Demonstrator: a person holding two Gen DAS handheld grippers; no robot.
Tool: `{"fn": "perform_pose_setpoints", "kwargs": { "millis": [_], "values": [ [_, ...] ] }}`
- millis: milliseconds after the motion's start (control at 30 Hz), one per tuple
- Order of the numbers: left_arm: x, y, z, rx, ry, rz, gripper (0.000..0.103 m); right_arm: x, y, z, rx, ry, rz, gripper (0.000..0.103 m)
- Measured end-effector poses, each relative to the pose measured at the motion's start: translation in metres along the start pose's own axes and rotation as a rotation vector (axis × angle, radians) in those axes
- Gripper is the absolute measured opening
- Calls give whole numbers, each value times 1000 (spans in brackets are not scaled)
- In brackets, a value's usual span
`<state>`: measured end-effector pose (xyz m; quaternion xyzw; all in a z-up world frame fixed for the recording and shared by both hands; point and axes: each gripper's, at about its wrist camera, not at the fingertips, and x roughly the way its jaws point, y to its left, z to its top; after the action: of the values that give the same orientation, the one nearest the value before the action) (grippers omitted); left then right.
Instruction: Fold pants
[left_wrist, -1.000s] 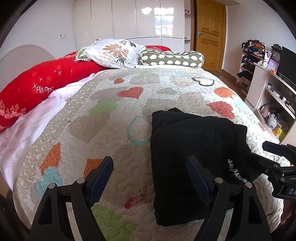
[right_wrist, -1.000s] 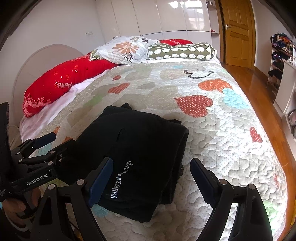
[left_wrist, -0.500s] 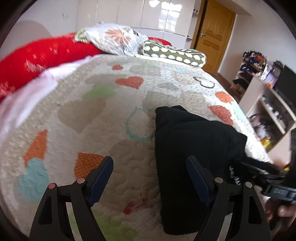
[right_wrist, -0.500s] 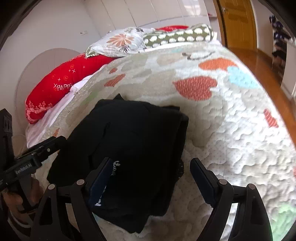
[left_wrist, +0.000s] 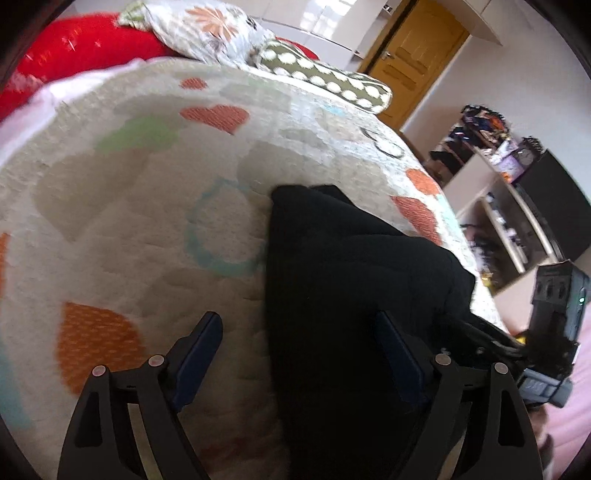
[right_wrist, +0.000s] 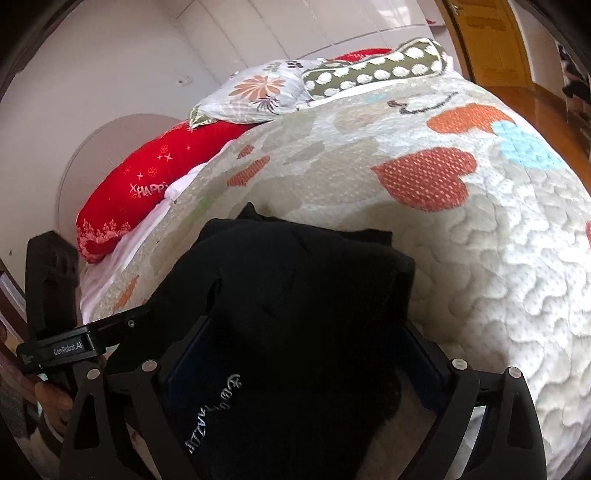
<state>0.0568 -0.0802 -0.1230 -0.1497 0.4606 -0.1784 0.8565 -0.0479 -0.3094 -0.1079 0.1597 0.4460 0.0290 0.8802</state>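
pants (right_wrist: 295, 314), black and folded into a thick bundle, lay on the heart-patterned quilt (right_wrist: 480, 277), near its foot end and well apart from the pillows (right_wrist: 258, 92). i had my right gripper (right_wrist: 303, 354) wide open astride the bundle's near edge, pads not visibly pressing. my left gripper (left_wrist: 299, 354) was open too, one finger over bare quilt, the other over the pants.

Bright daylight, fisheye bending at edges, left-wrist view blurred, right-wrist view sharp.
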Motion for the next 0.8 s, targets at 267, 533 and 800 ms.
{"fn": "perform_pose_setpoints", "kwargs": {
  "millis": [267, 533, 800],
  "values": [
    [-1, -6, 14, 82, -15, -74, 35, -9, 7, 13, -26, -16, 48, 39],
    [-15, 5, 79, 146, -112, -7, 32, 11, 34, 78, -83, -93, 45, 38],
    [47, 46, 101, 27, -19, 94, 69, 85, 9, 95, -38, 30, -103, 59]
  ]
}}
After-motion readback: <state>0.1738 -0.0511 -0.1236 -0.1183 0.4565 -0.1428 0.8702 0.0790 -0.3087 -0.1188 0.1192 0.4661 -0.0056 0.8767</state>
